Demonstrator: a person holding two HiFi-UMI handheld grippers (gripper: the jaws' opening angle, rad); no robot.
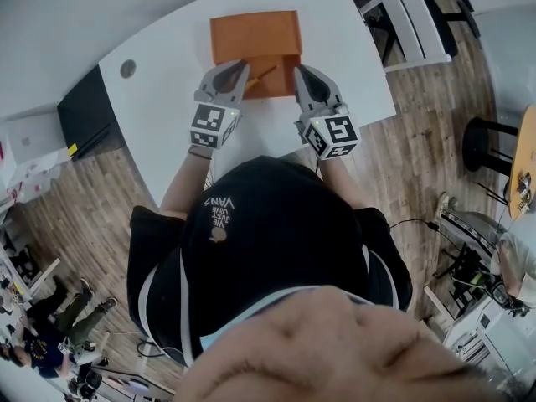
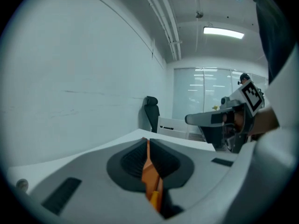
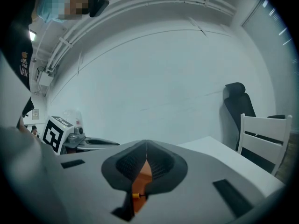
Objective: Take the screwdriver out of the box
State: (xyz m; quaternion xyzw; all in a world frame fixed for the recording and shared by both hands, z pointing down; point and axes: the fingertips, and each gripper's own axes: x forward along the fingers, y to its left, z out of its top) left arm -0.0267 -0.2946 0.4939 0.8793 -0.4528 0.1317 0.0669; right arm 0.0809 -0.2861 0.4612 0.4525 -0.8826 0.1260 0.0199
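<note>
An orange box lies open on the white table, its lid folded back. Inside its tray lies a thin screwdriver with a yellow handle. My left gripper is at the tray's left front edge with its jaws shut and nothing between them. Orange shows only through the gap beneath its tips. At the tray's right front edge my right gripper is also shut and empty, pointing roughly level. Below its tips the box's orange is visible. Each gripper view shows the other gripper beside it.
A white chair stands at the table's far right corner, and a black office chair stands against the wall. A black object sits by the table's left edge. A round grommet marks the tabletop left of the box.
</note>
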